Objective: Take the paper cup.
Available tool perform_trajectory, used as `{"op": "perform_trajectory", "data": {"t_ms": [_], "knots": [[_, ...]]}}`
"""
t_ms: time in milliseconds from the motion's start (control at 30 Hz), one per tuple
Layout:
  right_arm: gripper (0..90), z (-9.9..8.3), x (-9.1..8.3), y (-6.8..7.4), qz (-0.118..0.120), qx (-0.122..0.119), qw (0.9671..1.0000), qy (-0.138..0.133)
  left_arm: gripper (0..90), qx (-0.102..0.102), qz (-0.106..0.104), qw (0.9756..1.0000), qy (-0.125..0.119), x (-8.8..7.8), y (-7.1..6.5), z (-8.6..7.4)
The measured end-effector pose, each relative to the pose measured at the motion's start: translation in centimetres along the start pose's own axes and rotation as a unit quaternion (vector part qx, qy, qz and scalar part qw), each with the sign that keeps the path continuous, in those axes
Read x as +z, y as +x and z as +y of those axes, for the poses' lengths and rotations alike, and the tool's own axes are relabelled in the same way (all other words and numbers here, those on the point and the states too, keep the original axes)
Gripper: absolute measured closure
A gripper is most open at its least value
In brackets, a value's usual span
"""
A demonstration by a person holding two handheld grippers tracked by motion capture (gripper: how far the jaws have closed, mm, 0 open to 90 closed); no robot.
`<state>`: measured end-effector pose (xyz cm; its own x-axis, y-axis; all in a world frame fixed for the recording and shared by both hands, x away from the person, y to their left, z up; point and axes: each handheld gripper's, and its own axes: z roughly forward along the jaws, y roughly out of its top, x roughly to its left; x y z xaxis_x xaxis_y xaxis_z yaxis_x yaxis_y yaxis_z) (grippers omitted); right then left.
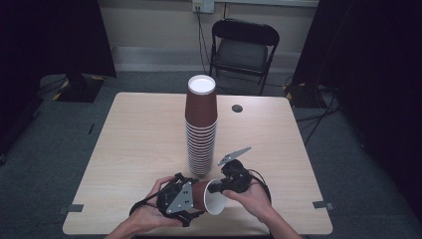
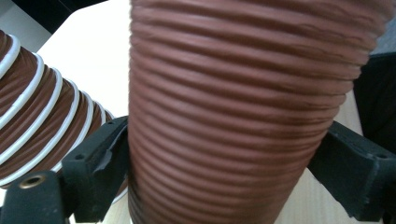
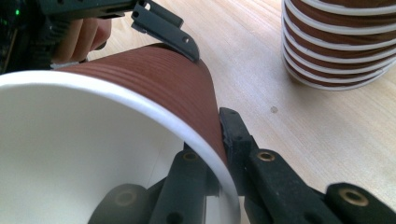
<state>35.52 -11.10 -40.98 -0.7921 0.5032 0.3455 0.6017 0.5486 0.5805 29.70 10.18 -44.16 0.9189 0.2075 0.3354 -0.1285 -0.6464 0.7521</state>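
Observation:
A single brown ribbed paper cup (image 1: 211, 196) lies on its side near the table's front edge, white mouth toward the right. My left gripper (image 1: 195, 198) is shut on its body; in the left gripper view the black pads (image 2: 100, 158) press both sides of the cup (image 2: 243, 107). My right gripper (image 1: 219, 188) is shut on the rim. In the right gripper view, one jaw of the right gripper (image 3: 210, 137) sits inside the white mouth and the other outside the cup (image 3: 154, 79). A tall stack of nested brown cups (image 1: 200, 127) stands just behind.
The wooden table (image 1: 139, 134) has a black round hole (image 1: 237, 108) at its back. A black folding chair (image 1: 244, 47) stands beyond it, between dark curtains. The stack of cups (image 3: 341, 42) is close to the right gripper, and my left hand (image 3: 81, 37) is behind the cup.

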Motion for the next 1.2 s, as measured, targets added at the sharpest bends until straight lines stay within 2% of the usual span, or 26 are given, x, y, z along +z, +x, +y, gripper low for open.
{"op": "perform_trajectory", "data": {"t_ms": [100,300,367,400,467,533,600,633,867,1000,1033,1200], "knots": [[87.9,0.2,0.3,0.0,0.008,0.009,0.9999,0.007,13.0,-0.002,0.001,1.0,-0.008,0.1,-0.1,0.1],[87.6,0.6,0.9,0.2,0.012,0.021,0.9996,0.014,12.6,0.009,0.007,0.9998,-0.013,0.3,-0.4,0.5],[87.6,0.7,1.0,0.3,0.014,0.023,0.9995,0.016,11.8,0.004,0.007,0.9999,-0.014,0.3,-0.5,0.6],[87.6,0.7,1.1,0.3,0.015,0.026,0.9994,0.018,11.6,0.012,0.005,0.9998,-0.014,0.2,-0.4,0.6],[87.6,0.8,1.3,0.4,0.018,0.029,0.9991,0.024,11.3,0.005,0.007,0.9998,-0.02,0.2,-0.5,0.7],[87.5,0.9,1.4,0.4,0.018,0.03,0.999,0.028,11.2,0.017,0.012,0.9996,-0.019,0.3,-0.7,0.8],[87.5,1.0,1.6,0.4,0.02,0.031,0.9989,0.029,10.7,0.011,0.014,0.9996,-0.023,0.3,-0.8,0.9],[87.4,1.0,1.6,0.5,0.021,0.032,0.9988,0.031,10.1,0.016,0.014,0.9994,-0.027,0.3,-0.8,1.0],[87.1,1.3,2.4,0.6,0.02,0.044,0.9978,0.045,8.6,0.03,0.023,0.999,-0.023,0.2,-1.1,1.3],[87.1,1.3,2.5,0.6,0.015,0.047,0.9976,0.049,8.0,0.024,0.022,0.9991,-0.028,0.4,-1.2,1.4],[87.1,1.3,2.6,0.6,0.016,0.048,0.9975,0.05,8.0,0.03,0.023,0.999,-0.025,0.4,-1.2,1.5],[86.7,1.1,2.5,0.6,0.013,0.051,0.9975,0.046,9.4,0.029,0.025,0.9988,-0.031,0.5,-1.2,1.4]]}}
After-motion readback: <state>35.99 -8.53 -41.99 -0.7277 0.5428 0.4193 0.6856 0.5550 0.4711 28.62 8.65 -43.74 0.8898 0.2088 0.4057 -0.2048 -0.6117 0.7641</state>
